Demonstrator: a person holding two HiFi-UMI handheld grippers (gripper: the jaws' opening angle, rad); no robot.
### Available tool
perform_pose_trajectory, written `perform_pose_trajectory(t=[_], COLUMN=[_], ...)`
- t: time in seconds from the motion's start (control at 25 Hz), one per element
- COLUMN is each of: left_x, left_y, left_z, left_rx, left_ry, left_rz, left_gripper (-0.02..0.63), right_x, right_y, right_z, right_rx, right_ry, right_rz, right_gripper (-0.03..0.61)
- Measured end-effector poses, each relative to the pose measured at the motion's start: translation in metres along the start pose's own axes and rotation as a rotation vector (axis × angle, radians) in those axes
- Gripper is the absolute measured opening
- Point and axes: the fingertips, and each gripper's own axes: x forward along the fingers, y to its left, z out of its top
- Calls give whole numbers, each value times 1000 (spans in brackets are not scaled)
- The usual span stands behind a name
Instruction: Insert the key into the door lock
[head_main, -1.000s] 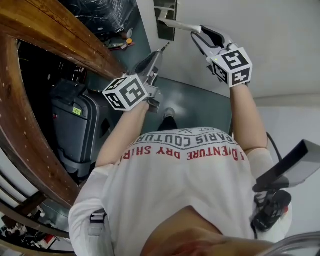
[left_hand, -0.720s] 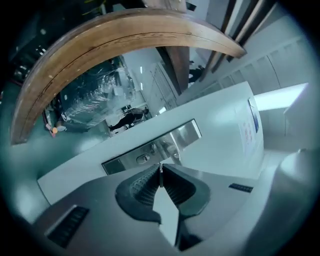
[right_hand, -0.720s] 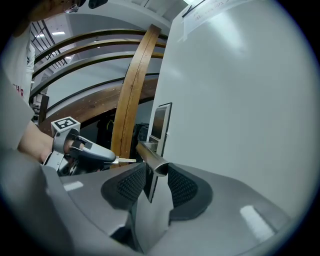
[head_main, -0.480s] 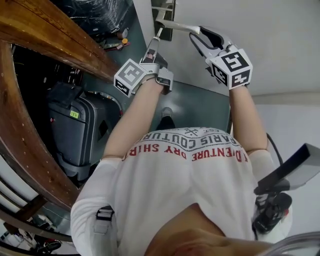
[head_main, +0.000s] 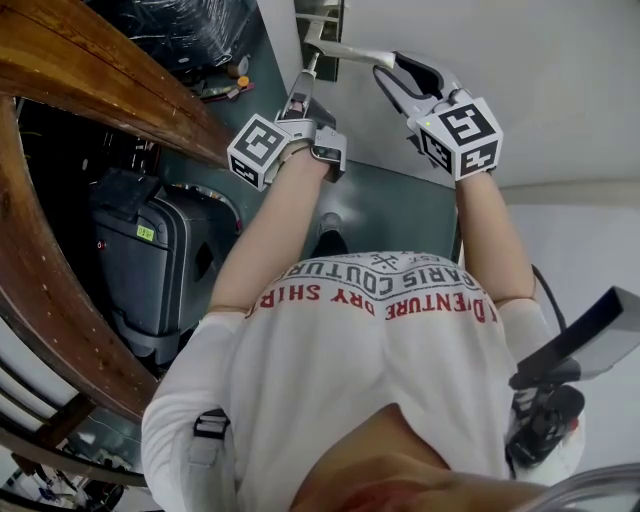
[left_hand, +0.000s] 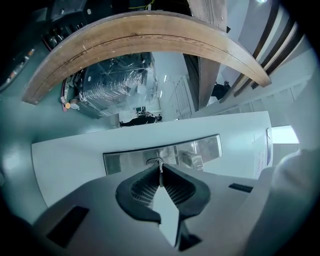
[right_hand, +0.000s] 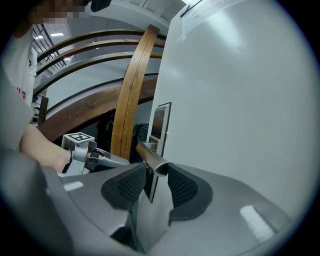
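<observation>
The white door (head_main: 520, 70) carries a steel lock plate (head_main: 322, 28) with a lever handle (head_main: 348, 52). My left gripper (head_main: 306, 80) is shut on a thin metal key (left_hand: 160, 169), which points at the lock plate (left_hand: 165, 155). In the left gripper view the key's tip sits right at the keyhole (left_hand: 155, 161); I cannot tell how deep it is. My right gripper (head_main: 386, 68) is shut on the free end of the handle (right_hand: 152, 159), which lies between its ribbed pads (right_hand: 182, 187). The left gripper (right_hand: 92, 156) also shows in the right gripper view, beside the plate (right_hand: 160, 122).
A curved wooden rail (head_main: 110, 75) runs along the left, with a dark grey suitcase (head_main: 145, 265) below it. A wrapped pallet (head_main: 190, 25) and small items lie on the floor beyond. A dark device (head_main: 580, 335) hangs at my right side.
The left gripper has risen and moved forward with the key, from beside the rail up to the lock plate. The right gripper has stayed on the handle.
</observation>
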Motion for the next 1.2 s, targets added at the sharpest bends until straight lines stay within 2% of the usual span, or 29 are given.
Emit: perform_pose_trajectory(t=[1.2], left_x=[33], left_y=[4], left_z=[-2], left_rx=[-100], left_ry=[-60], left_rz=[21], left_gripper=[23], right_x=[-1], right_y=[3], right_z=[1], right_rx=[-29], right_ry=[34], right_rz=[1], right_gripper=[129])
